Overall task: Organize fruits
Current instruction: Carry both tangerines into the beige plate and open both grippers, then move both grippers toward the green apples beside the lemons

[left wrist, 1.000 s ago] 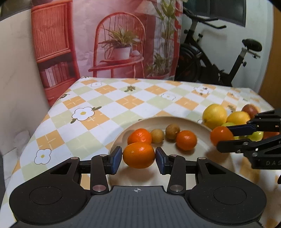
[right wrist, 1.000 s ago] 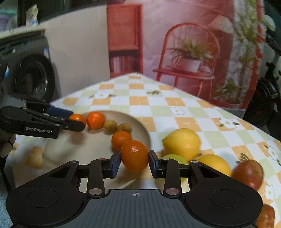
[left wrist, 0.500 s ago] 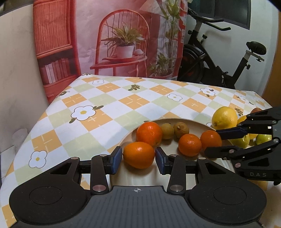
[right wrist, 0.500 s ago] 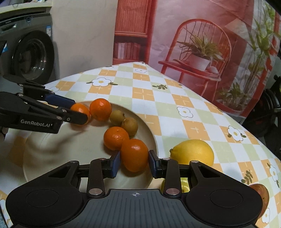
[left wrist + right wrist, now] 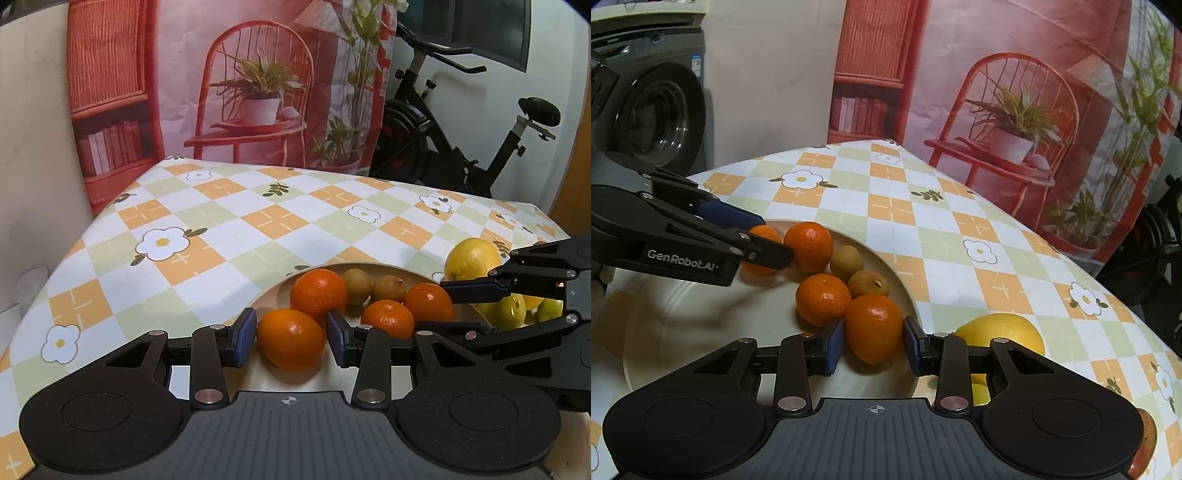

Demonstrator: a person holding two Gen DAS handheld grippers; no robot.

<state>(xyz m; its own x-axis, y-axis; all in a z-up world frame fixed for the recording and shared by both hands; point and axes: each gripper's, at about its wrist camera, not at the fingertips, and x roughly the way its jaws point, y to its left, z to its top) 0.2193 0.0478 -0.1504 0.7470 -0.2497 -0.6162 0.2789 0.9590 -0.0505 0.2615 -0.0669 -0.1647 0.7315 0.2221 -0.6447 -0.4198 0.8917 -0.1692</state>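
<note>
A beige plate [image 5: 376, 266] [image 5: 701, 332] holds several oranges and two small brown fruits [image 5: 356, 281] [image 5: 846, 261]. My left gripper [image 5: 291, 336] straddles an orange [image 5: 291, 339] resting on the plate, with small gaps at both pads. My right gripper [image 5: 873, 343] straddles another orange [image 5: 873, 326] on the plate near its rim, pads slightly apart from it. Each gripper shows in the other's view: the right gripper [image 5: 458, 306] and the left gripper [image 5: 764, 245].
A yellow lemon [image 5: 471, 258] [image 5: 1001, 332] and green-yellow fruits [image 5: 508, 310] lie on the checked tablecloth [image 5: 258, 221] right of the plate. A reddish fruit [image 5: 1145, 439] lies at the right edge. A washing machine [image 5: 653, 110] and an exercise bike [image 5: 461, 147] stand beyond the table.
Both grippers have moved down and forward onto the plate with their oranges. The jaws have widened, and the oranges now rest on the plate beside the others.
</note>
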